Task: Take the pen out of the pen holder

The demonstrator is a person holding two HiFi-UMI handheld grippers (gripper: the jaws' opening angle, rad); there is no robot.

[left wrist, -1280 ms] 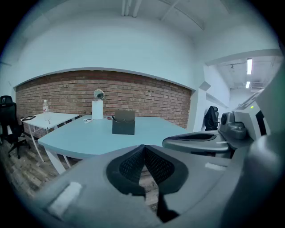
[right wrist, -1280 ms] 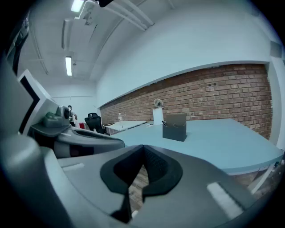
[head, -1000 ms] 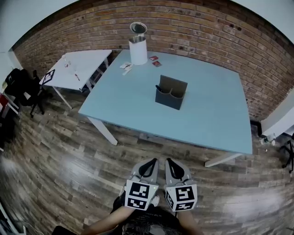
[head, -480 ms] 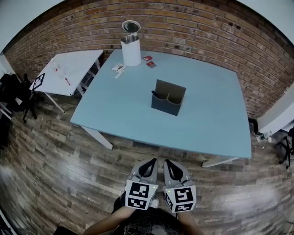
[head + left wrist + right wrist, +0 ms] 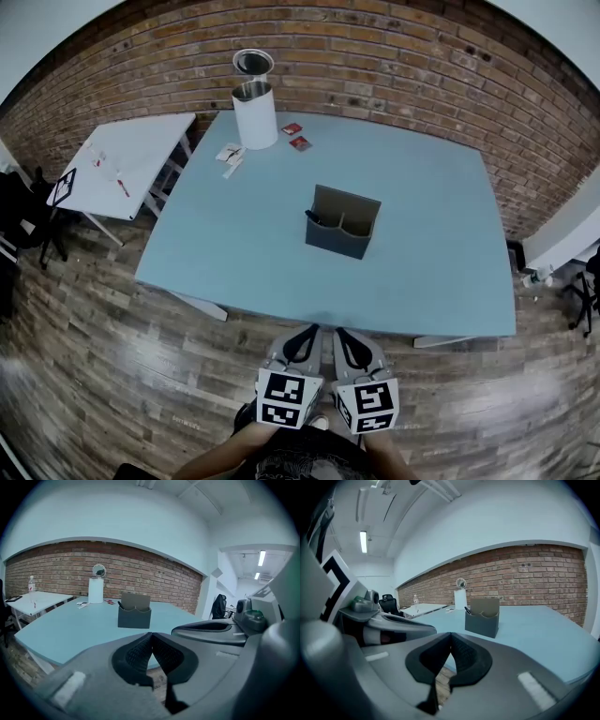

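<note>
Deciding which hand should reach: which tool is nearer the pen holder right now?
Right, marginally. Both tools hang side by side short of the table; the right tool lines up with the pen holder, the left tool sits slightly to its left.

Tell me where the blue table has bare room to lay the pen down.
Bare: the strip between the pen holder and the near edge of the table, and everything right of the holder. Crowded: the far left corner, with the white canister, red packets and white cards.
</note>
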